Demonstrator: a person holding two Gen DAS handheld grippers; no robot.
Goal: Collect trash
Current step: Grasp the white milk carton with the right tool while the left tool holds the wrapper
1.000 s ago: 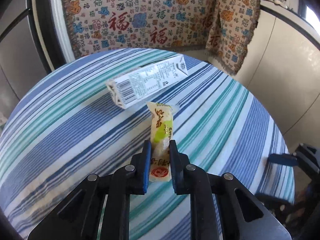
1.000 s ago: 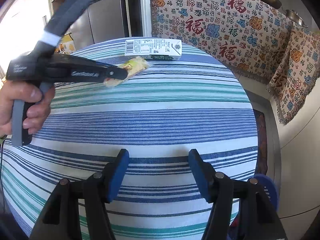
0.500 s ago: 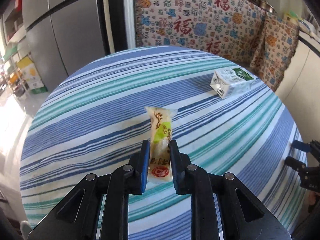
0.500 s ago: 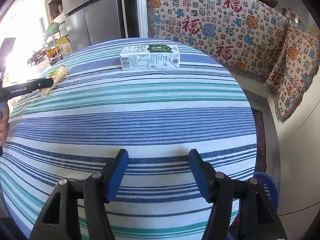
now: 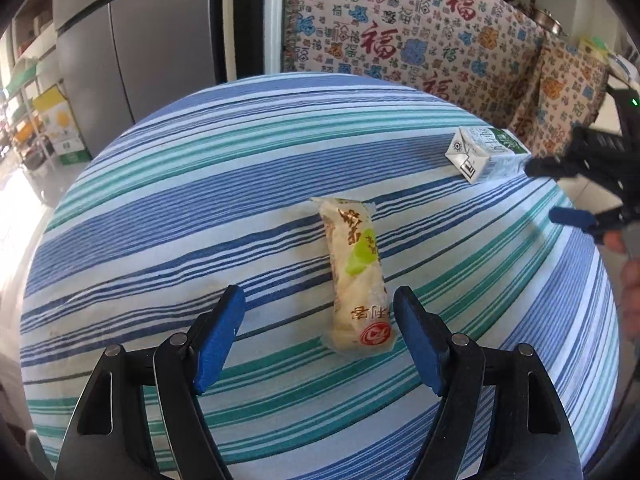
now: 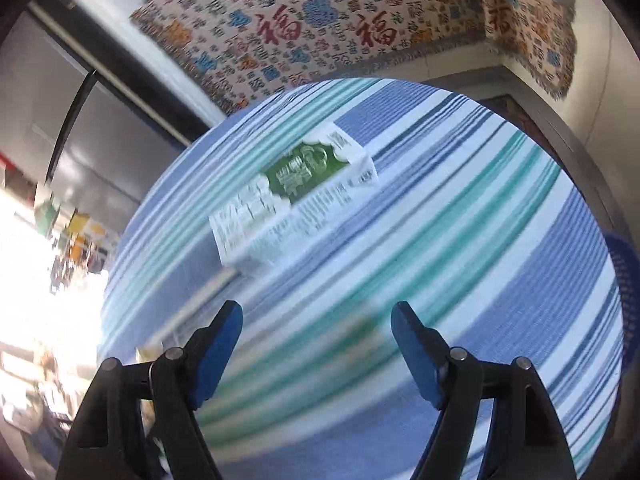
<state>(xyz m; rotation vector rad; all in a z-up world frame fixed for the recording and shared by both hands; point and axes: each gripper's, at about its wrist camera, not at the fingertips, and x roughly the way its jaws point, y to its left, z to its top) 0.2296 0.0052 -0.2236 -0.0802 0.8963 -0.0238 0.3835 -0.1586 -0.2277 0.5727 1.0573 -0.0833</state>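
My left tongs (image 5: 316, 320) are spreading apart right now. The soft yellowish plastic snack packet with a green patch and red lettering (image 5: 356, 276) lies on the blue, teal and white striped tablecloth (image 5: 160, 216) between the blue pads, its near end close to the right-hand pad, but neither pad seems to press on it. It looks light, crinkly and a bit slippery, so I'd pinch it across the middle, not by the sealed ends. There's a round red logo and red characters on it that I can't quite make out.

My right tongs (image 6: 316, 328) are also widening, nothing between them. The white rectangular cardboard milk carton with a green panel (image 6: 296, 192) lies flat on the cloth ahead of them, slightly to their left. It looks stiff, probably light if empty, and would dent if squeezed hard, so I'd grab it across the narrow sides. Its print is too blurred to read there.

The patterned throw (image 5: 420, 40) behind the table repeats a big red 福.
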